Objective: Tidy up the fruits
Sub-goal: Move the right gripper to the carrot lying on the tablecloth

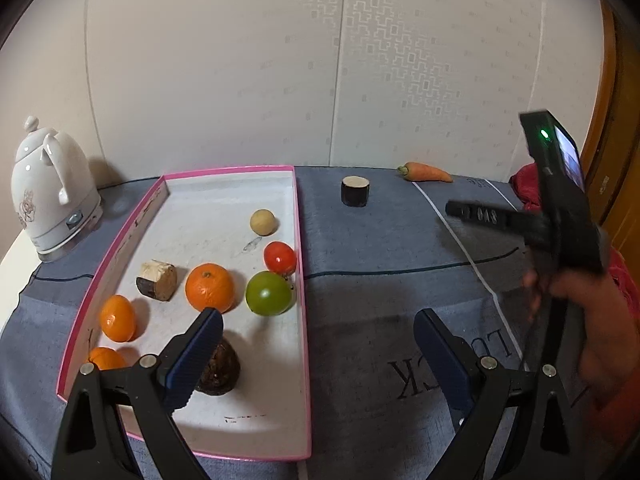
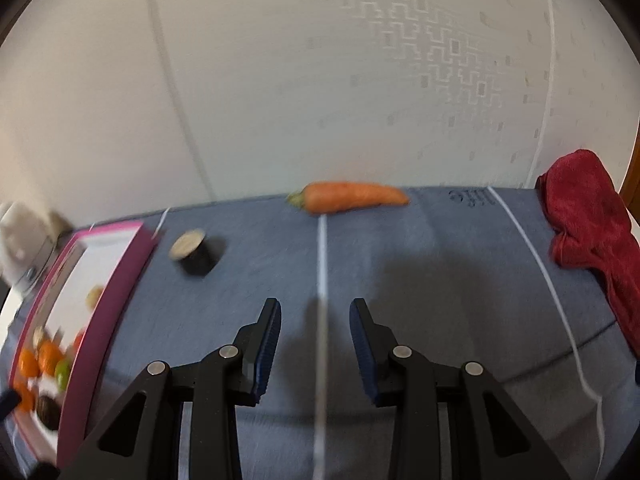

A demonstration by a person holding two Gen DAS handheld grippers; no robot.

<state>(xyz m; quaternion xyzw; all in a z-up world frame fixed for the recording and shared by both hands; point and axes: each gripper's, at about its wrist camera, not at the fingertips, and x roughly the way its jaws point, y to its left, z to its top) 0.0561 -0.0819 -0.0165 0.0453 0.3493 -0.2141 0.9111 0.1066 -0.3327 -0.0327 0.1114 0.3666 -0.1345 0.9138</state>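
Observation:
A white tray with a pink rim (image 1: 302, 280) holds several fruits: oranges (image 1: 209, 287), a green round fruit (image 1: 268, 293), a red tomato (image 1: 280, 257), a beige ball (image 1: 263, 222), a cut log piece (image 1: 157, 280) and a dark brown lump (image 1: 220, 368). My left gripper (image 1: 316, 320) is open wide over the tray's right rim, holding nothing. On the blue cloth lie a carrot (image 2: 348, 197) and a dark cylinder with a pale top (image 2: 194, 256). My right gripper (image 2: 316, 308) hovers in front of the carrot, its jaws a little apart with nothing between them.
A white kettle (image 1: 48, 192) stands left of the tray. A red cloth (image 2: 592, 232) lies at the table's right edge. A hand (image 1: 592, 312) holds the right gripper's body at the right. A patterned wall closes off the back.

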